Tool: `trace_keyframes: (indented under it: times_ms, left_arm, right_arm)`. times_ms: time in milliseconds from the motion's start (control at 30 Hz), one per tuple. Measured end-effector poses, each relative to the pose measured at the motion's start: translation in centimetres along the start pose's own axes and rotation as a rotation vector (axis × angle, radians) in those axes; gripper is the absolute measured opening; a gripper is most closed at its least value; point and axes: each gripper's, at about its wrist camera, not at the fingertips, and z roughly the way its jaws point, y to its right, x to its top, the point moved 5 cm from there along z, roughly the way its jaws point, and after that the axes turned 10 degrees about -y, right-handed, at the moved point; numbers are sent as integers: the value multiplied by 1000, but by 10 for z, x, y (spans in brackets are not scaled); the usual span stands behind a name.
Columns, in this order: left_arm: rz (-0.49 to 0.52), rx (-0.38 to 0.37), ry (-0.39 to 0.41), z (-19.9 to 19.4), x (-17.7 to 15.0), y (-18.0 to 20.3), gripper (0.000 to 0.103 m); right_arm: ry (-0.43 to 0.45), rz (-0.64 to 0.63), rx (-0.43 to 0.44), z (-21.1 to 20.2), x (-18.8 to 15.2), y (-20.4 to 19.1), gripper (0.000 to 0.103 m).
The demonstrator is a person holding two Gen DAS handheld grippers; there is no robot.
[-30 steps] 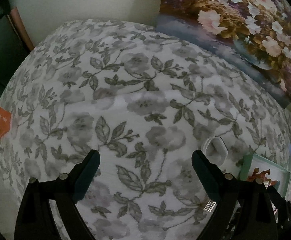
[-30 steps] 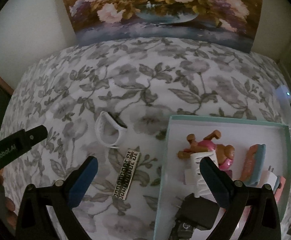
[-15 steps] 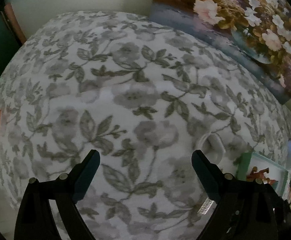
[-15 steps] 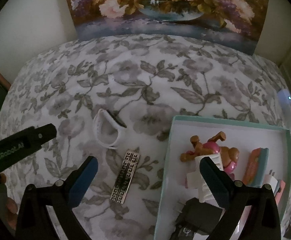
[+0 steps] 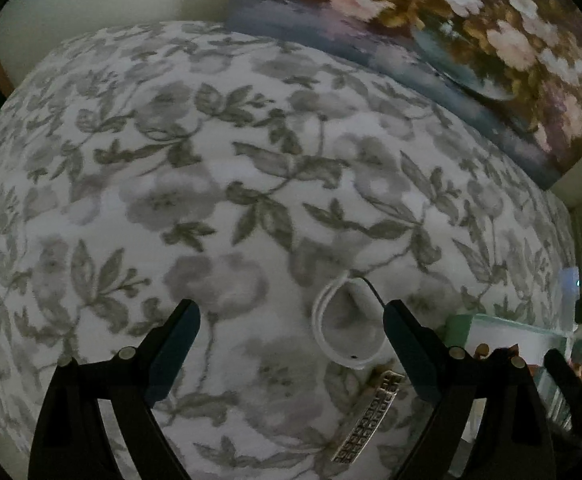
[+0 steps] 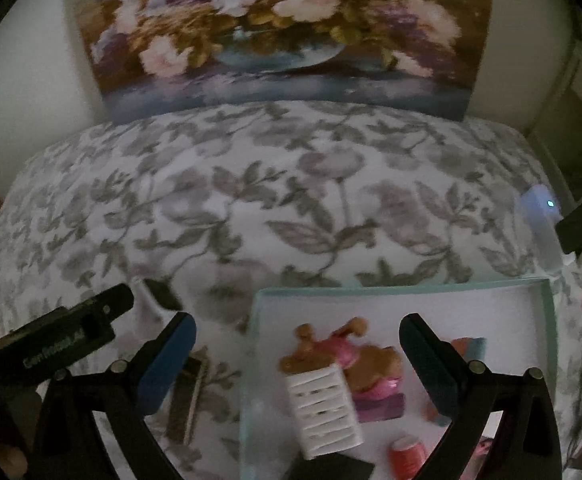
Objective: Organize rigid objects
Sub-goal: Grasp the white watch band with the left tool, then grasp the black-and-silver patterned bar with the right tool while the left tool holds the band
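Observation:
A white ring-shaped band [image 5: 345, 326] lies on the floral cloth just inside my left gripper's right finger. A flat patterned metal bar [image 5: 369, 416] lies below it, and also shows in the right wrist view [image 6: 187, 400]. My left gripper [image 5: 291, 344] is open and empty above the cloth. My right gripper [image 6: 297, 360] is open and empty over the left part of a teal-rimmed white box [image 6: 411, 288]. The box holds a white slatted clip [image 6: 323, 408], a brown and pink toy figure [image 6: 351, 356] and other small items.
A floral painting [image 6: 283, 28] leans on the wall behind the surface. A white device with a lit dot [image 6: 541, 220] stands at the right edge. The left gripper's body [image 6: 59, 340] shows at the left of the right wrist view.
My left gripper has moved right toward the white band and the bar, which now sit near its right finger. My right gripper has moved right and forward over the box.

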Motion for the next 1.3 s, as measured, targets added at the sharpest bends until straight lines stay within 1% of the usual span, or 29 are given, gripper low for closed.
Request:
trace_keyframes:
  times_ms: [200, 333, 433, 500, 567, 600, 667, 733, 800, 833, 1100, 1300]
  left_arm:
    - [21, -5, -9, 9, -1, 7, 93]
    - [26, -40, -8, 14, -2, 12, 93]
    - [48, -50, -10, 18, -3, 18, 92]
    - [54, -46, -7, 20, -3, 22, 87]
    - [59, -49, -15, 24, -3, 24, 85]
    - [62, -54, -20, 26, -4, 25, 77]
    - [64, -68, -32, 29, -4, 27, 69]
    - [69, -71, -35, 31, -5, 30, 65]
    - [78, -86, -34, 32, -7, 33, 54]
    - [80, -100, -36, 32, -7, 35, 52]
    - [58, -110, -34, 24, -9, 29, 51]
    - [3, -133, -37, 6, -19, 12, 51]
  right_arm:
    - [-24, 39, 3, 8, -2, 17, 103]
    - [-38, 37, 5, 12, -5, 18, 103]
    - [-42, 30, 4, 13, -6, 17, 103]
    - [-44, 28, 1, 14, -6, 17, 103]
    - [-49, 28, 2, 15, -7, 18, 103]
    - [-50, 28, 3, 15, -7, 18, 103]
    - [-53, 28, 4, 16, -8, 19, 103]
    - [-55, 25, 3, 16, -8, 18, 103]
    - [-56, 25, -3, 16, -8, 19, 103]
    - [-57, 26, -1, 16, -8, 20, 103]
    - [-63, 27, -13, 14, -11, 20, 103]
    - [-34, -11, 15, 6, -16, 7, 103]
